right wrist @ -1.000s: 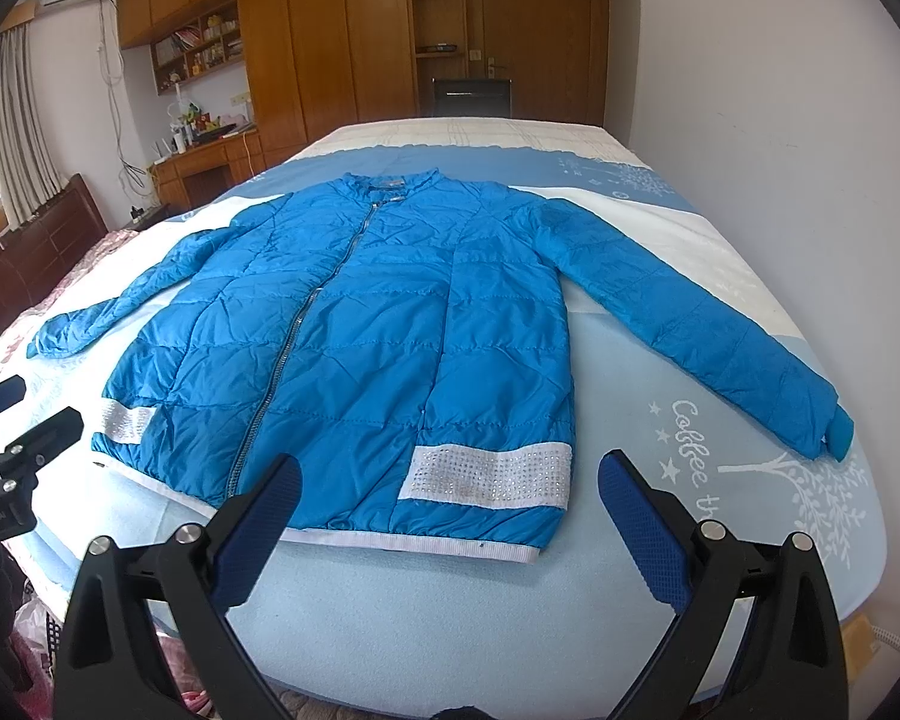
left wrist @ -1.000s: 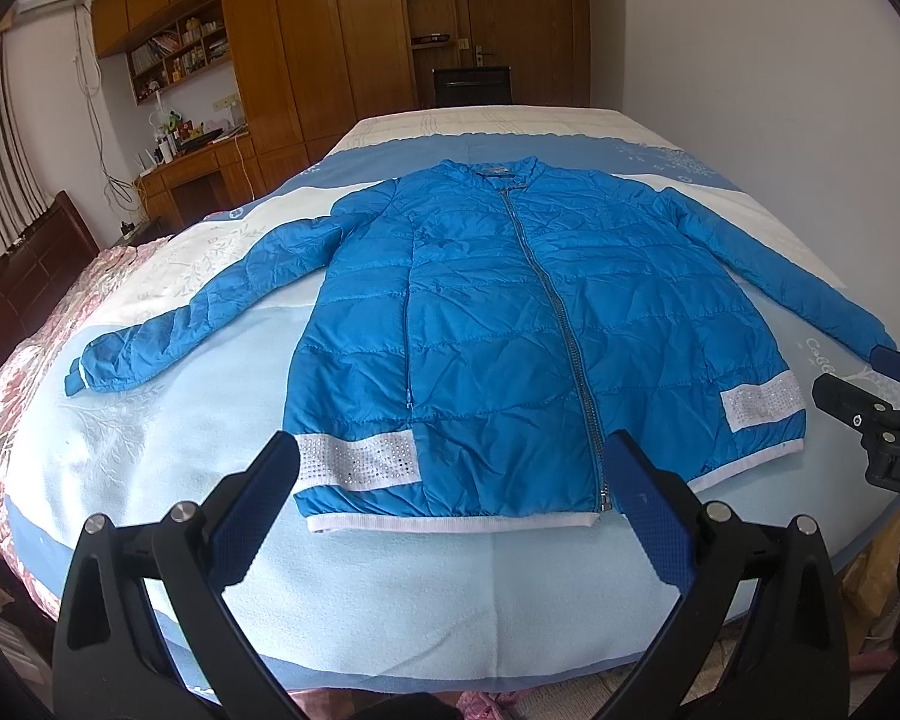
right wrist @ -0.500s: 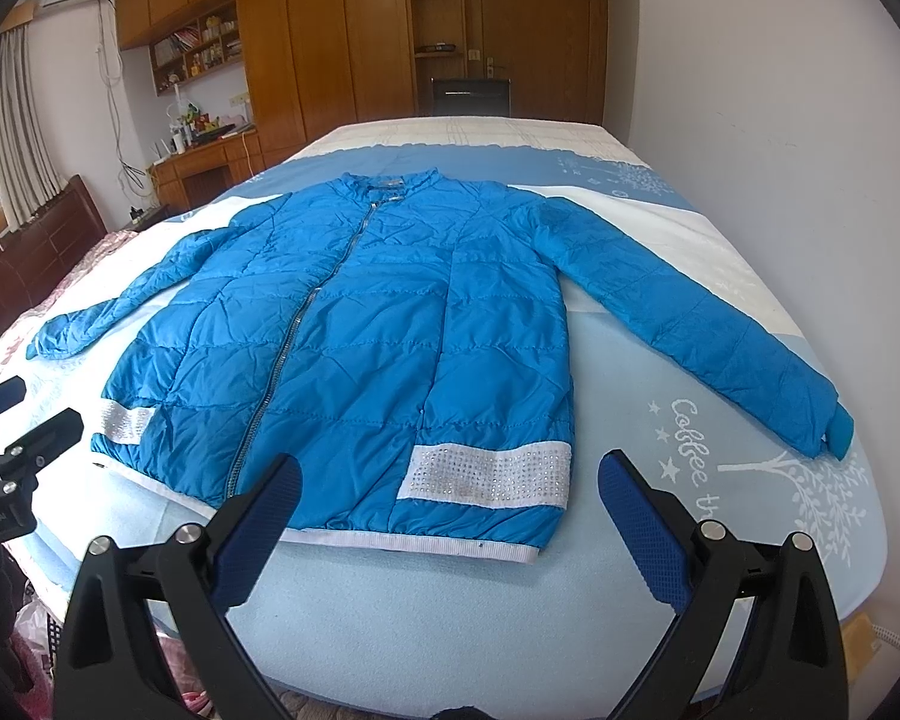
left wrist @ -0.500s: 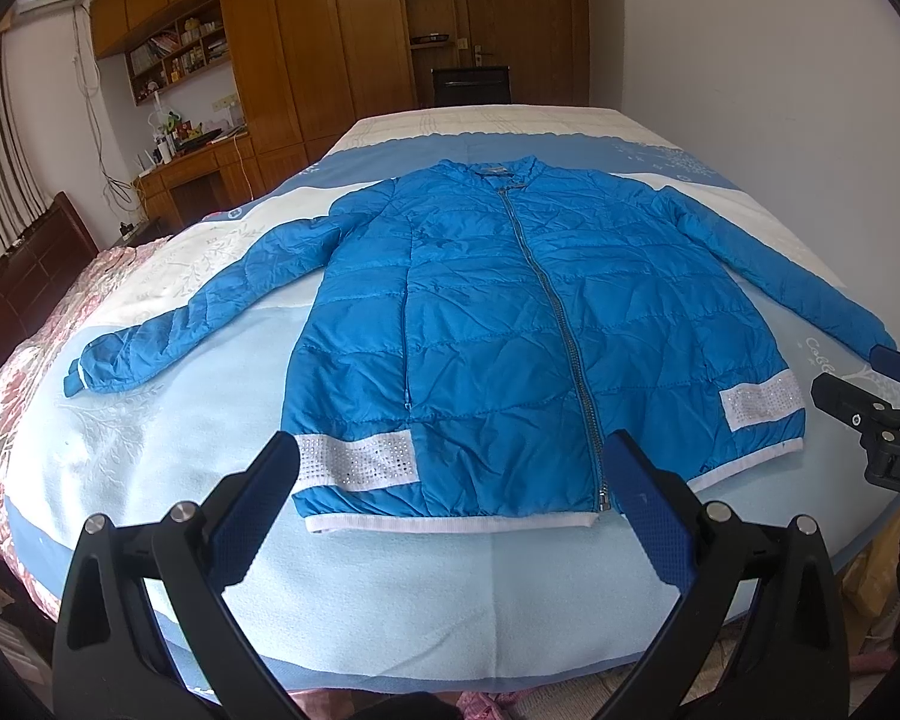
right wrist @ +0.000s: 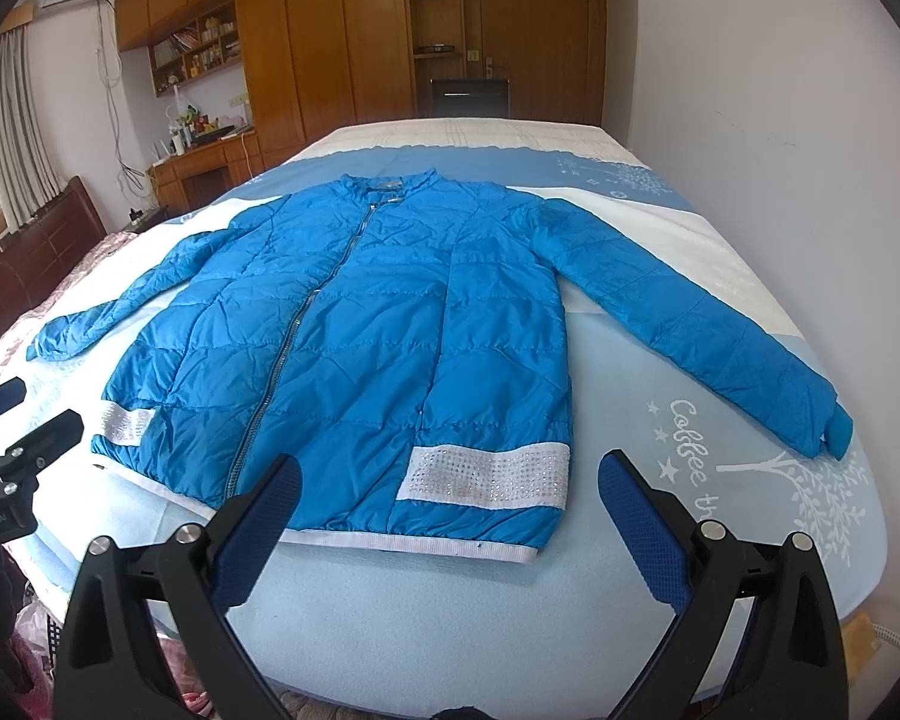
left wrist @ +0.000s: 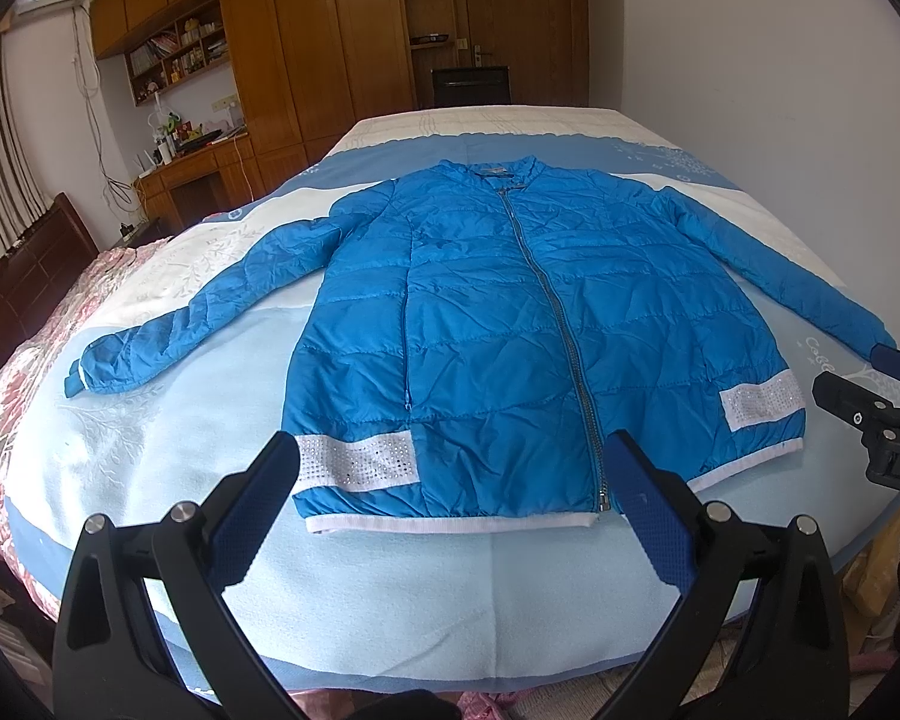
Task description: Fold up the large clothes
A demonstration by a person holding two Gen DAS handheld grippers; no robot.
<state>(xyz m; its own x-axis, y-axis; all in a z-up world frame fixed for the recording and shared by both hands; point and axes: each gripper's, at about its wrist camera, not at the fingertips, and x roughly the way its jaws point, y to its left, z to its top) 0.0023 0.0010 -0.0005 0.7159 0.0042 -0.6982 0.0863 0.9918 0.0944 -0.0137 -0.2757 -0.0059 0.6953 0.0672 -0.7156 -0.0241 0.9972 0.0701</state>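
quilted blue jacket (left wrist: 510, 324) flat on fleecy bed (left wrist: 426, 594)

Both tongs (left wrist: 450, 510) (right wrist: 450, 516) have black frames, silver screws and blue textured pads (left wrist: 648, 510).

We record: jacket (left wrist: 510, 324) flat on bed (left wrist: 450, 594), collar far, hem near, sleeves spread left and right; wardrobe (left wrist: 306, 42) beyond bed's far end.

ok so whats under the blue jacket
The blue jacket lies flat and zipped, front up, on the bed's light blue blanket, which shows all around it. The blanket directly beneath, and the jacket's back, are covered.
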